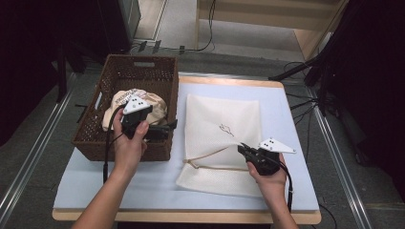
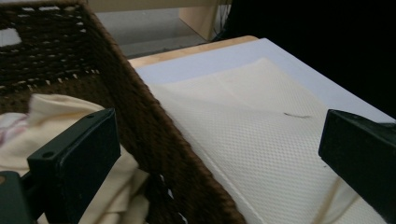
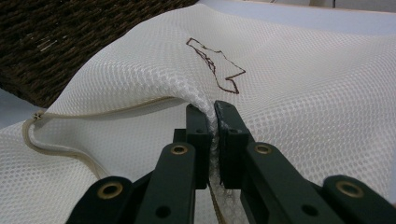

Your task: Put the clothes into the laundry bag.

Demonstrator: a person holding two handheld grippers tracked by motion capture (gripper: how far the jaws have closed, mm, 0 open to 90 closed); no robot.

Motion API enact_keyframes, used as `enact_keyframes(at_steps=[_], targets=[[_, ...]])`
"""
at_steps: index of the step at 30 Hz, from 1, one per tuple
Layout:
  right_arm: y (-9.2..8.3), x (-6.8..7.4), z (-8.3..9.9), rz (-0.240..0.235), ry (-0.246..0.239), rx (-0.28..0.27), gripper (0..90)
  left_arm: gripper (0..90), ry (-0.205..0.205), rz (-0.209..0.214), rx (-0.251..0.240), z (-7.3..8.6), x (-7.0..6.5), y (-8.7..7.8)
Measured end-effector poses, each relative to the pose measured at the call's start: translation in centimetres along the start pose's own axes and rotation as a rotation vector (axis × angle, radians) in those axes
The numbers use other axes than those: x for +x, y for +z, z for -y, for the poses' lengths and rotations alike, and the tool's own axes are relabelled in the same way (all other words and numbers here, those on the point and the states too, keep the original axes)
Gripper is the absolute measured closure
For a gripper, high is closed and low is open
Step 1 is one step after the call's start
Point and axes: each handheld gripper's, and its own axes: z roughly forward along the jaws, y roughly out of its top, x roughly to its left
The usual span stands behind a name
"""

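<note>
A white mesh laundry bag (image 1: pixel 222 129) (image 3: pixel 303 93) lies flat on the pale blue mat, a small dark stitched mark (image 3: pixel 217 63) on its top. My right gripper (image 1: pixel 242 147) (image 3: pixel 212 114) is shut on a pinch of the bag's upper layer near its corded opening (image 3: pixel 70 149), lifting the fabric into a ridge. My left gripper (image 1: pixel 167 129) (image 2: pixel 219 154) is open and holds nothing; it hangs over the right rim of a brown wicker basket (image 1: pixel 138 59) (image 2: pixel 140 107). Cream clothes (image 1: pixel 155 107) (image 2: pixel 56 116) are piled inside the basket. The mesh bag (image 2: pixel 261 121) lies beyond the jaws.
The basket stands on the left part of the mat (image 1: pixel 157 176), close beside the bag. The wooden table edge (image 1: pixel 191 217) runs along the front. Dark stands and cables (image 1: pixel 305 71) sit off the table's far right.
</note>
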Motion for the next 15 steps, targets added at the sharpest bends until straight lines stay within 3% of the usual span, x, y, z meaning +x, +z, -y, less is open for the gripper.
enact_keyframes(at_steps=[4, 10, 15], targets=[[0.1, 0.1, 0.1, -0.001, -0.002, -0.001, 85.4, 0.0, -0.018, -0.033, 0.001, -0.9, 1.3, 0.6], [0.1, 0.2, 0.1, 0.003, -0.014, 0.001, 85.4, 0.0, -0.022, -0.081, 0.052, -1.6, 3.6, 2.5], [0.0, 0.1, 0.1, 0.002, -0.009, 0.004, 85.0, 0.0, -0.042, -0.157, 0.112, -1.8, 6.5, 3.9]])
